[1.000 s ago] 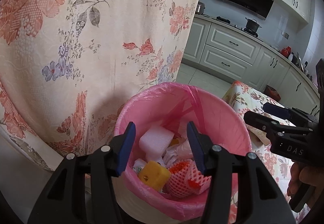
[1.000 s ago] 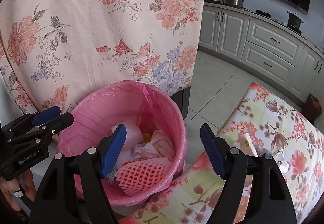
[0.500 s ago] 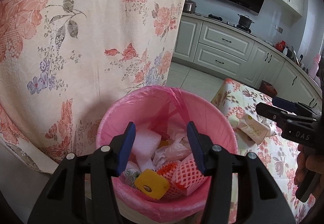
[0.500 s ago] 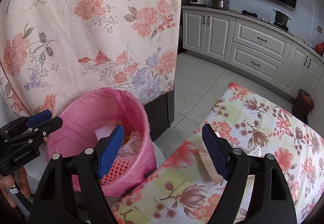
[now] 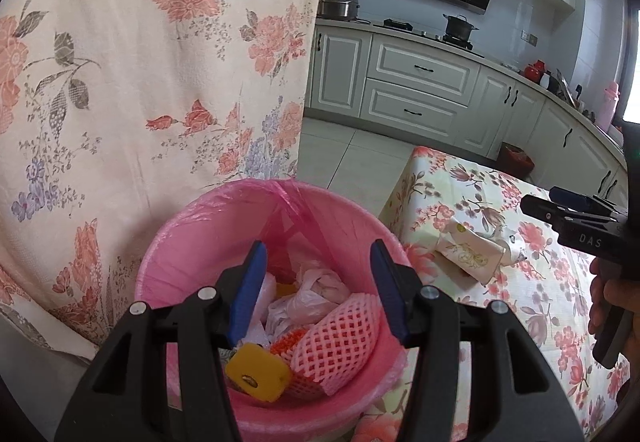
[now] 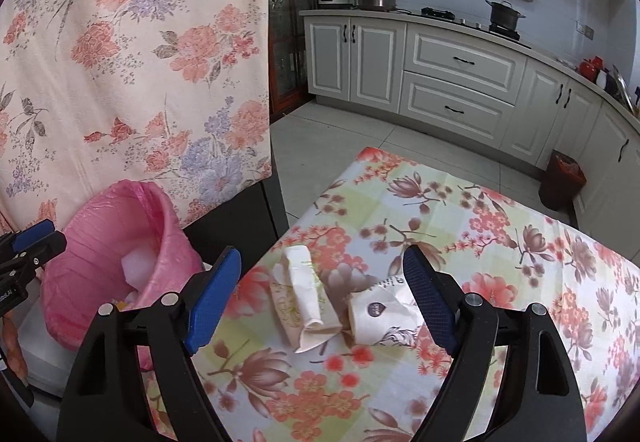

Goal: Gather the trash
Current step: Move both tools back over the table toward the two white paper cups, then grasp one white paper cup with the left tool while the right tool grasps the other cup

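A pink-lined trash bin stands beside the table; it shows in the right wrist view too. It holds a yellow sponge, pink foam netting, crumpled plastic and white foam. My left gripper is open and empty just above the bin. On the floral tablecloth lie a crumpled paper wrapper and a white crumpled paper cup. My right gripper is open and empty, hovering over them. In the left wrist view the wrapper lies below the right gripper.
A floral curtain hangs behind the bin. White kitchen cabinets with pots on the counter line the back wall. A small dark red bin stands on the tiled floor by the cabinets.
My right gripper swung right, from over the bin to over the paper trash on the table. My left gripper drew back a little from the bin, still open.
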